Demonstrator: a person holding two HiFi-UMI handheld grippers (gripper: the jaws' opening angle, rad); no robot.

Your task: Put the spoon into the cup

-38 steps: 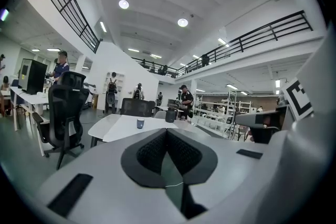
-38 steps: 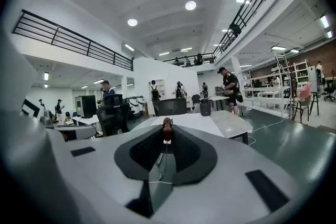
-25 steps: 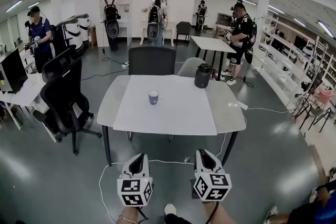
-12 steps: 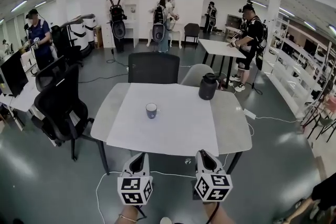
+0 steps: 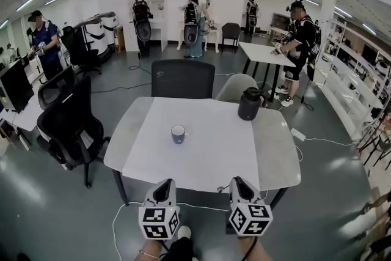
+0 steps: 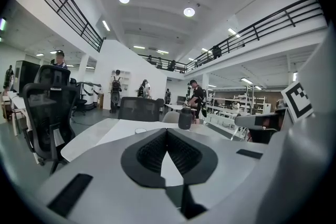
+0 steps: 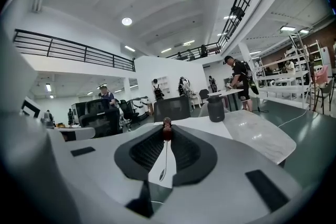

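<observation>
Both grippers are closing in on the cup [image 5: 178,133], now nearer than before. The fingers of the right gripper [image 5: 238,183] are pinching the spoon [image 7: 167,132]. The fingers of the left gripper [image 5: 165,185] are meeting, empty. The drop is still coming.

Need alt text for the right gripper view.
The right gripper is shut on a thin metal spoon with a dark red knob, bowl toward the camera. Ahead: a white table bearing a black jug.
</observation>
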